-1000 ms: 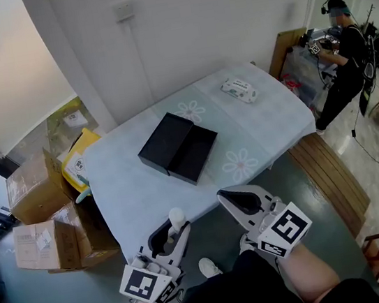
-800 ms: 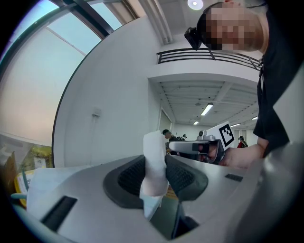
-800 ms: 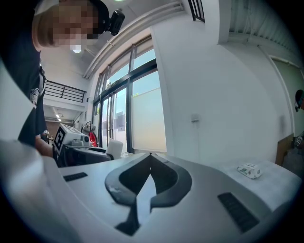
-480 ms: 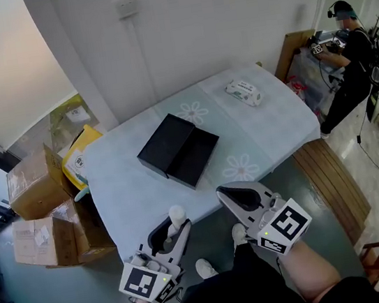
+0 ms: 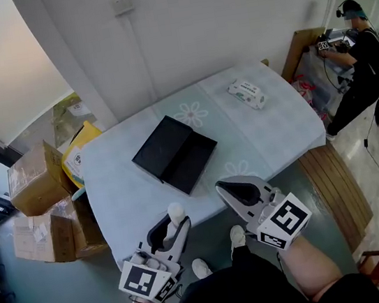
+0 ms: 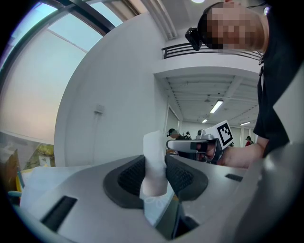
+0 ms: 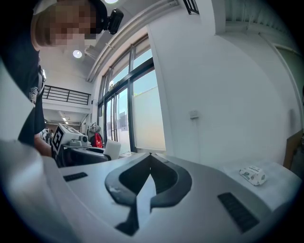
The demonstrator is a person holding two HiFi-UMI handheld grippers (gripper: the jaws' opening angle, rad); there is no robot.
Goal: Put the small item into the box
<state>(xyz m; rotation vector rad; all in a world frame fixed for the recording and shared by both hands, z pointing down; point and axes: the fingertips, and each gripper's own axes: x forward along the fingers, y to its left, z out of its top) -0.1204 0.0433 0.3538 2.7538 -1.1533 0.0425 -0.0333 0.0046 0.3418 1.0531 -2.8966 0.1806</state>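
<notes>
Nearer the table (image 5: 128,188) now, left gripper (image 5: 175,228) pinches the small item (image 5: 176,213), right gripper (image 5: 228,190) closed.

Pale blue flower-print tablecloth (image 5: 124,185) covered the table, a white soft wipes pack (image 5: 247,94) lay near its far right corner, brown cardboard boxes (image 5: 30,179) and a yellow package (image 5: 80,151) sat left, a white wall switch plate (image 5: 122,4) above, a person in black (image 5: 360,65) far right.

Open office hall: cardboard boxes (image 5: 30,184), strip lights (image 6: 217,106), tall windows (image 7: 145,114).
</notes>
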